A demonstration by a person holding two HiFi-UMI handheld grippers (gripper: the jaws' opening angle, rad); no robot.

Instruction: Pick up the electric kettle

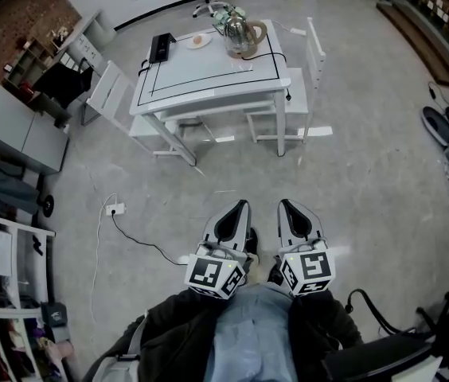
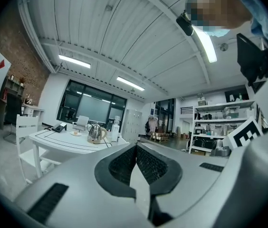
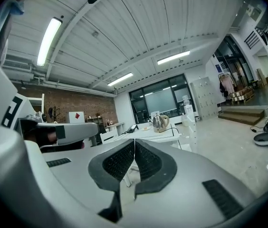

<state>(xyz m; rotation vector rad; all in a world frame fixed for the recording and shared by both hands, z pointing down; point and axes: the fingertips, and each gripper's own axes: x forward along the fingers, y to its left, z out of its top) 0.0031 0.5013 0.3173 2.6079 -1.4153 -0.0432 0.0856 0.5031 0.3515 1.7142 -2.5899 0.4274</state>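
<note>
The electric kettle (image 1: 239, 34), shiny steel with a tan handle, stands on the far right part of a white table (image 1: 208, 74). It shows small and distant in the left gripper view (image 2: 95, 132) and the right gripper view (image 3: 160, 122). Both grippers hang close to the person's body, far short of the table. The left gripper (image 1: 241, 205) is shut with nothing between its jaws (image 2: 136, 146). The right gripper (image 1: 283, 204) is likewise shut and empty (image 3: 134, 141).
White chairs (image 1: 111, 94) flank the table, one on the left and one on the right (image 1: 308, 62). A black device (image 1: 161, 48) and a small plate (image 1: 198, 41) lie on the tabletop. A power strip with a cable (image 1: 115, 209) lies on the floor. Shelving stands at the left edge.
</note>
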